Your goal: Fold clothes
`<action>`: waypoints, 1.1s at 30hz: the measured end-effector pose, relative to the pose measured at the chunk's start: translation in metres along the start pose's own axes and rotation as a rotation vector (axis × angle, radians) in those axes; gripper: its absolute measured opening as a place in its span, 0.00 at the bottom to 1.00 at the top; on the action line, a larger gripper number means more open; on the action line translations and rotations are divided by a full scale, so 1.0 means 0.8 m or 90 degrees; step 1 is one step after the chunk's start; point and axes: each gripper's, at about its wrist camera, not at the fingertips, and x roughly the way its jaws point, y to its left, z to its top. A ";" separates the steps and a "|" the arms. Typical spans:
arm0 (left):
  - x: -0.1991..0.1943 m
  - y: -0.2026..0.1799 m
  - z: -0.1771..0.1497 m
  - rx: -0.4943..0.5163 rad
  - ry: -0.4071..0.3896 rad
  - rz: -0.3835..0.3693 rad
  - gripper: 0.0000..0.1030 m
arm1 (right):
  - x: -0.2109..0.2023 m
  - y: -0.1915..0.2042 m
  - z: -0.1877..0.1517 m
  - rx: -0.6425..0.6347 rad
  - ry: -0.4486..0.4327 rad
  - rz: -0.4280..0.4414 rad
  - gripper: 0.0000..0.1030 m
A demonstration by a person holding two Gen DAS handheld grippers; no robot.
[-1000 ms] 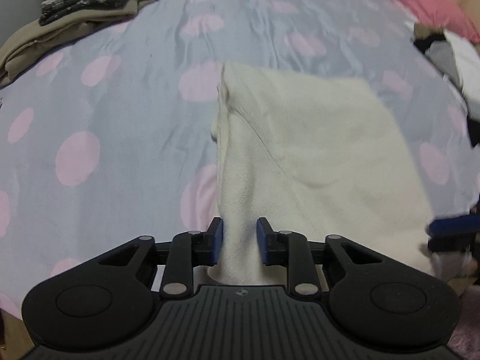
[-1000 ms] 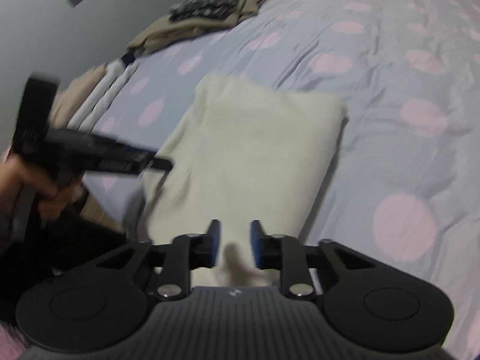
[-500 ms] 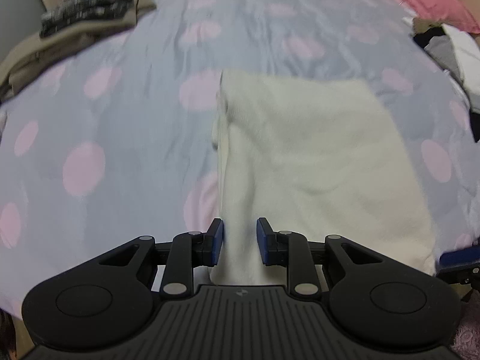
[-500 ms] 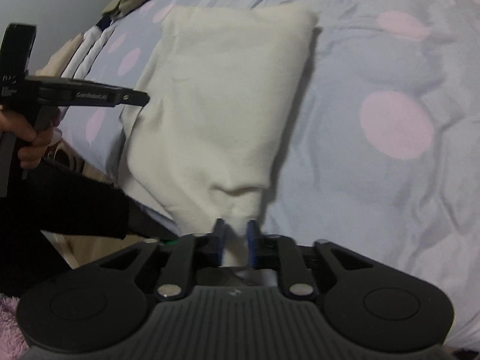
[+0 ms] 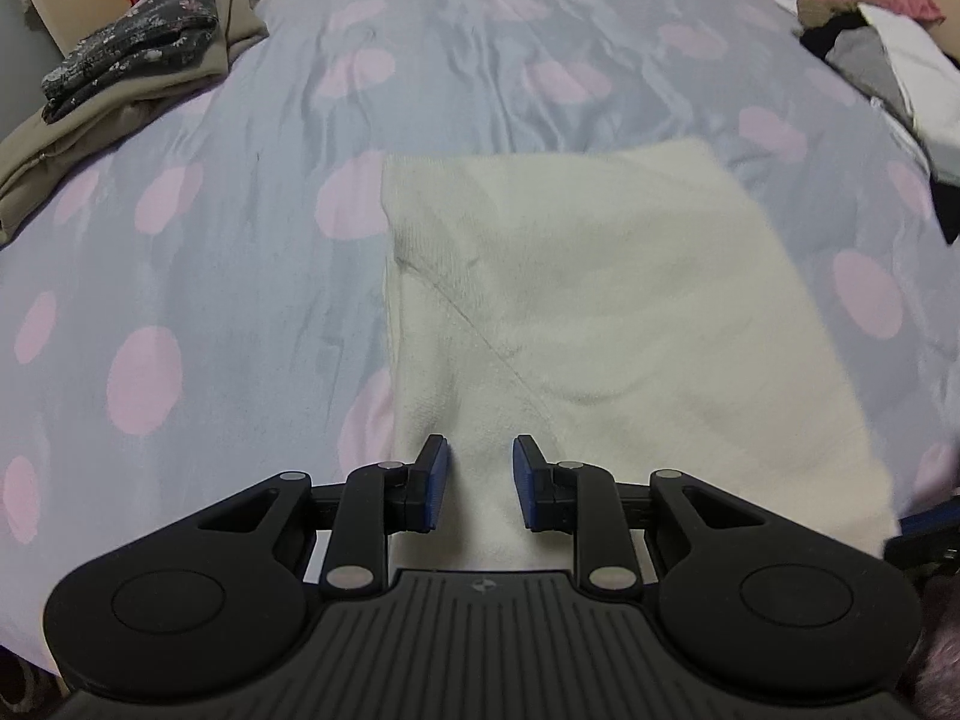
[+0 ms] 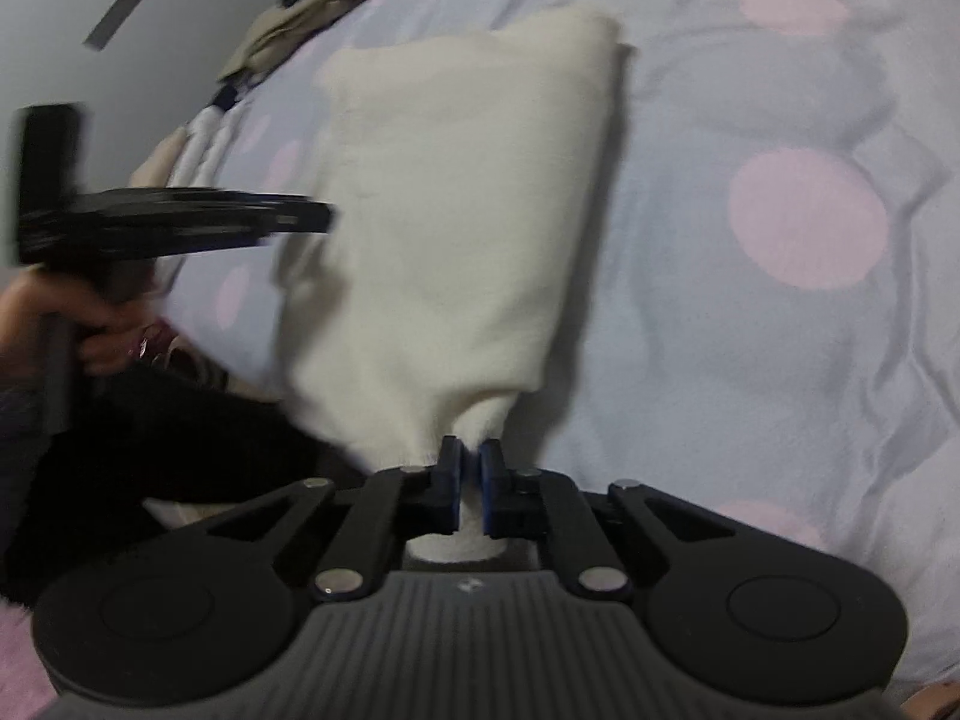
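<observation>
At lower centre, right gripper (image 6: pixel 470 480) pinches the garment (image 6: pixel 456 222) (near corner) on the bed (image 6: pixel 780 300) — left gripper (image 5: pixel 479 483) straddles the other, jaws apart; it must close before folding.

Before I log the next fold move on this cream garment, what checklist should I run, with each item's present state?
1. Right gripper shut on the cream garment's near corner: ok.
2. Left gripper gripping the other near corner: not ok; jaws open, fabric between them.
3. Garment lying flat on the spotted bedspread: ok, minor creases.
4. Far edge free of the folded pile: ok.
5. Right-hand clothes heap clear of the garment: ok.
</observation>
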 end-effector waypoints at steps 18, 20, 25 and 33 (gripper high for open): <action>-0.041 0.052 0.010 -0.130 -0.109 -0.041 0.36 | -0.002 0.005 0.019 -0.054 -0.010 -0.102 0.26; -0.039 0.064 0.011 -0.155 -0.116 -0.034 0.45 | -0.010 0.003 0.029 -0.049 -0.041 -0.109 0.35; -0.018 0.081 0.013 -0.188 -0.106 -0.056 0.46 | -0.020 -0.014 0.060 0.000 -0.117 -0.108 0.37; 0.020 0.083 0.017 -0.192 -0.125 -0.105 0.49 | -0.011 -0.046 0.102 0.064 -0.185 -0.076 0.52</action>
